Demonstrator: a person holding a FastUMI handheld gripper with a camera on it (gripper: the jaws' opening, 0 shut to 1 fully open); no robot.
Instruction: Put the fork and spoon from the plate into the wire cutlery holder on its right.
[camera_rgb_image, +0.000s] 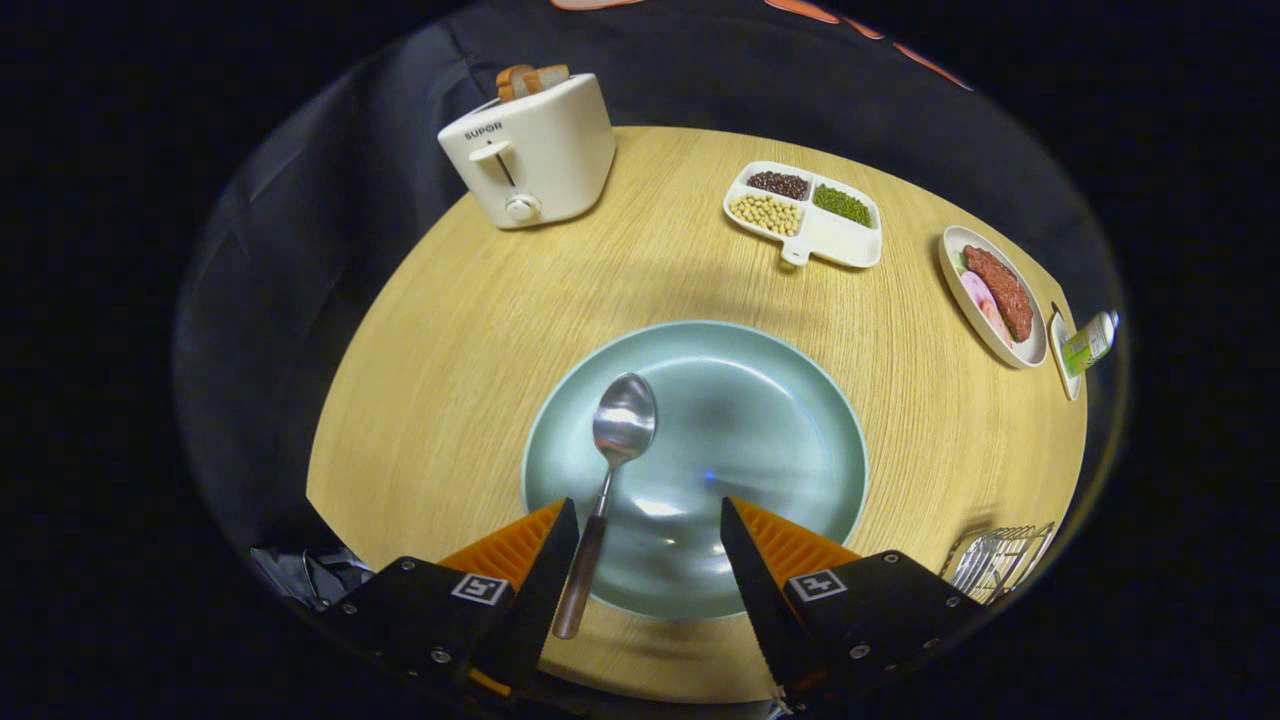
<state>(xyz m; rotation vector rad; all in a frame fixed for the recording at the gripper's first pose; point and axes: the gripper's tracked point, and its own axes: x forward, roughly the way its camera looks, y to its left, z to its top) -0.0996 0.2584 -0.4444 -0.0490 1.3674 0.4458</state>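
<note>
- We see our gripper (648, 520) with its two fingers spread wide apart, holding nothing, poised over the near part of the plate (780, 400).
- The spoon (612, 470) lies on the plate between the fingers but close against the left one: its bowl rests face up on the plate floor just ahead of the left fingertip, and its dark handle runs back alongside that finger, crossing the plate's near rim and ending over the wooden table (450, 330).
- Between the spoon and the right finger the plate floor is bare, so there is open room on that side; whether the left finger touches the handle, we cannot tell.
- The wire cutlery holder (998, 560) stands just right of the right finger, near the table's edge, with metal tines showing inside it.
- A strip of bare wood separates the plate's right rim from the holder.
- Well beyond the fingers, a white toaster (530, 150) with bread in its slots stands at the far left table edge.
- Beyond and to the right sit a divided dish (805, 212) of beans, an oval dish (990, 295) of meat, and a small bottle (1088, 342) at the far right edge.
- Wide bare wood lies between the plate's far rim and those dishes.
</note>
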